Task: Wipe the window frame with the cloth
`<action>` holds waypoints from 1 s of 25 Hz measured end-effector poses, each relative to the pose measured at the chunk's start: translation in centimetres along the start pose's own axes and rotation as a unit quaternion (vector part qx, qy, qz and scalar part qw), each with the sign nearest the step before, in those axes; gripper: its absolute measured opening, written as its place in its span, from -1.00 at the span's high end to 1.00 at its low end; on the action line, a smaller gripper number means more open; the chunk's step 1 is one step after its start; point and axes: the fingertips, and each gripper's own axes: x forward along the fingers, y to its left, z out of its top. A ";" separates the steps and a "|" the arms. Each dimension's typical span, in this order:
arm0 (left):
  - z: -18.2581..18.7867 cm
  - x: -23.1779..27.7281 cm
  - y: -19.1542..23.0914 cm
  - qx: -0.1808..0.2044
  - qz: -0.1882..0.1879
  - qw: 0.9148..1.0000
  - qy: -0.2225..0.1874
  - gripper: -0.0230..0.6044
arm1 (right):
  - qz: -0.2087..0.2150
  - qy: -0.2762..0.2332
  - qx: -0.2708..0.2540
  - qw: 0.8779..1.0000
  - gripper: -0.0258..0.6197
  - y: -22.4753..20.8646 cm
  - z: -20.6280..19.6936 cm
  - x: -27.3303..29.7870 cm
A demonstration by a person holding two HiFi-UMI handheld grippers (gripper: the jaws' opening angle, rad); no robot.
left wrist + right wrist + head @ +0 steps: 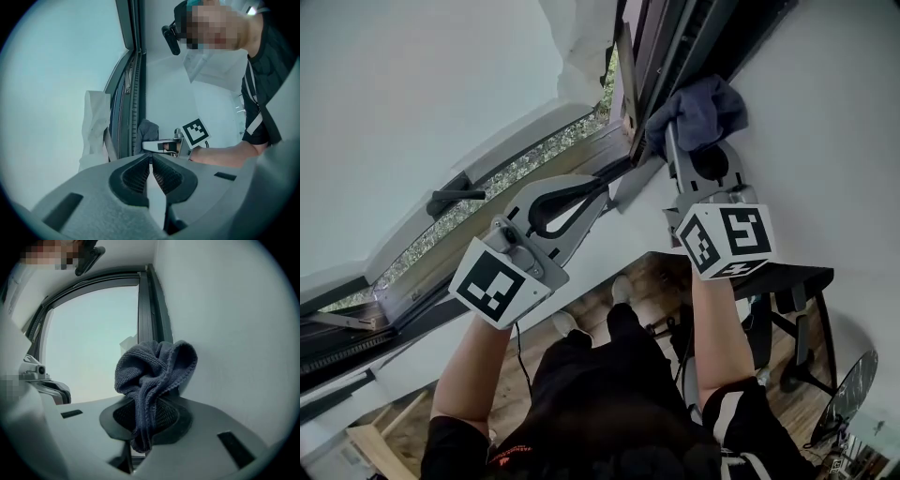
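A blue-grey knitted cloth (701, 108) is bunched between the jaws of my right gripper (675, 133), which is shut on it. The cloth is pressed to the dark window frame (675, 47) where it meets the white wall. In the right gripper view the cloth (154, 371) bulges out of the right gripper (146, 416) against the frame (152, 315). My left gripper (619, 183) is shut with nothing in it, its tip near the frame's lower corner. In the left gripper view the left gripper (151, 161) points along the frame (133, 93) toward the cloth (147, 132).
A dark window handle (455, 199) sticks out of the sash at the left. White fabric (581, 47) hangs beside the frame. A white wall (834, 112) lies to the right. Below stand a black table (797, 281) and a fan (853, 384).
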 end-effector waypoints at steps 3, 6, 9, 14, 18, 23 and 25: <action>-1.2 0.0 0.1 -0.008 0.003 1.000 0.008 0.82 | -0.001 0.004 0.003 1.000 0.76 -0.1 -1.3 0.1; -2.2 0.0 0.0 -0.015 0.003 1.000 0.015 0.83 | -0.004 0.010 0.000 1.000 0.76 -0.2 -2.7 0.2; -3.0 0.0 -0.2 -0.021 0.004 1.000 0.020 0.84 | -0.005 0.020 0.003 1.000 0.76 -0.4 -4.2 0.2; -4.2 -0.1 -0.1 -0.030 0.008 0.999 0.029 0.84 | -0.005 0.041 0.011 0.999 0.76 -0.6 -7.0 0.4; -5.0 -0.2 0.0 -0.035 0.010 0.999 0.036 0.84 | -0.006 0.056 0.017 0.998 0.76 -0.7 -9.1 0.5; -5.8 0.0 0.0 -0.040 0.009 0.998 0.039 0.84 | -0.008 0.073 0.028 0.997 0.76 -1.0 -11.6 0.7; -6.3 0.1 0.0 -0.043 0.010 0.998 0.043 0.85 | -0.009 0.081 0.031 0.996 0.76 -1.1 -12.6 0.8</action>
